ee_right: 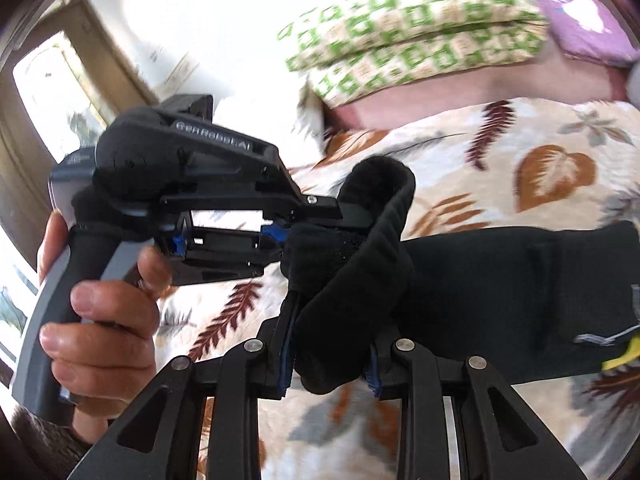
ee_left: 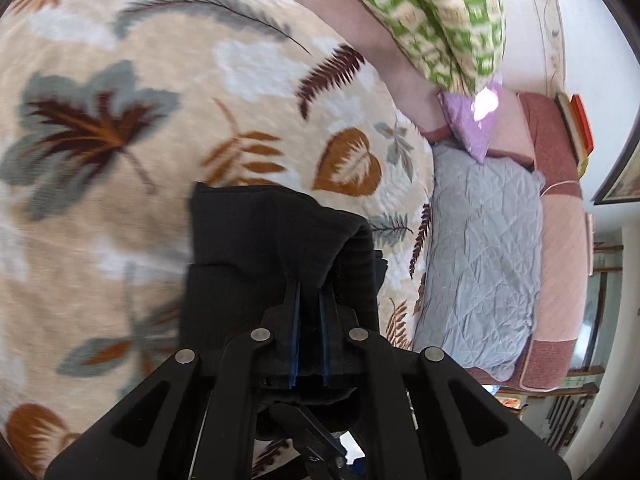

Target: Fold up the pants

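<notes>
Your left gripper (ee_left: 310, 300) pinches the black pants (ee_left: 256, 248), which lie at 12 o'clock from it on the leafy blanket (ee_left: 120, 120). Your right gripper (ee_right: 332, 344) pinches a thick fold too, with the pants (ee_right: 500, 292) running to 3 o'clock.

Home bedroom, leaf-print blanket (ee_left: 120, 100), grey pillow (ee_left: 480, 264), green-checked pillow (ee_right: 420, 28)

Your left gripper (ee_right: 320, 232) and right gripper (ee_right: 332, 344) crowd each other at the black pants (ee_right: 500, 280). Open leaf-print blanket (ee_left: 120, 120) on your left; grey pillow (ee_left: 480, 264) and green-patterned pillow (ee_left: 440, 12) block beyond.
</notes>
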Tool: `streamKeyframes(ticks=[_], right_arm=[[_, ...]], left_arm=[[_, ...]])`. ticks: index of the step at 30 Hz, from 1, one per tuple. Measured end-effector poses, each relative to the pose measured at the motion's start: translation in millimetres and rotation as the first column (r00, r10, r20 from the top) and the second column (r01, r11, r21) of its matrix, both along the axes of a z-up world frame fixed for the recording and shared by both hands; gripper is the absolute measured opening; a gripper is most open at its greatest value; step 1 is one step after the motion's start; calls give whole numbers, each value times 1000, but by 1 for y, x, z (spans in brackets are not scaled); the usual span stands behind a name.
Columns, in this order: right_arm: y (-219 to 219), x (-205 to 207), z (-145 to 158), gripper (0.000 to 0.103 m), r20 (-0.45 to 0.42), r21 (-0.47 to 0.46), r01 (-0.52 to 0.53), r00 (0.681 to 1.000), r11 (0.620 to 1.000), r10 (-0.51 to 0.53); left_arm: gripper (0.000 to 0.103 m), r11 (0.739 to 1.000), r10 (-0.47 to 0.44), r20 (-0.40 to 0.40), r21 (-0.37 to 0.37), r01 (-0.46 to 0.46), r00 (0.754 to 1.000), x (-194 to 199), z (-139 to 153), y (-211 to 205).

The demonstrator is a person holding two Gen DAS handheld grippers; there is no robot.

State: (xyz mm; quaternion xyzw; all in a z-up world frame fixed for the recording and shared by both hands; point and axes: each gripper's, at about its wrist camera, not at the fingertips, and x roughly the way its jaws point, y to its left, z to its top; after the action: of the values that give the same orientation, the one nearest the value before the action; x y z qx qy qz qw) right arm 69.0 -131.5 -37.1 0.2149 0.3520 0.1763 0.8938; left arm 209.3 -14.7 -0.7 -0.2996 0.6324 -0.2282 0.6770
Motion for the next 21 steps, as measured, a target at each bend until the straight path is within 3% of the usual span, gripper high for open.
streamKeyframes(ticks=[12,16,21], right_arm=[[-144,-7,-41,29,-65,200,148,988,968,-138],[-174,-10,-64,31,-113,277,184,981,943,-158],[-198,-25,-80,31,-125,354,234,971,905,-202]], left_arm=[[7,978,-130,-5,162,129,992,12,-26,-138],[10,956,-179,6,239,172,984,14,-34,-169],[12,946,-217,30,251,203,976,12,-33,-196]])
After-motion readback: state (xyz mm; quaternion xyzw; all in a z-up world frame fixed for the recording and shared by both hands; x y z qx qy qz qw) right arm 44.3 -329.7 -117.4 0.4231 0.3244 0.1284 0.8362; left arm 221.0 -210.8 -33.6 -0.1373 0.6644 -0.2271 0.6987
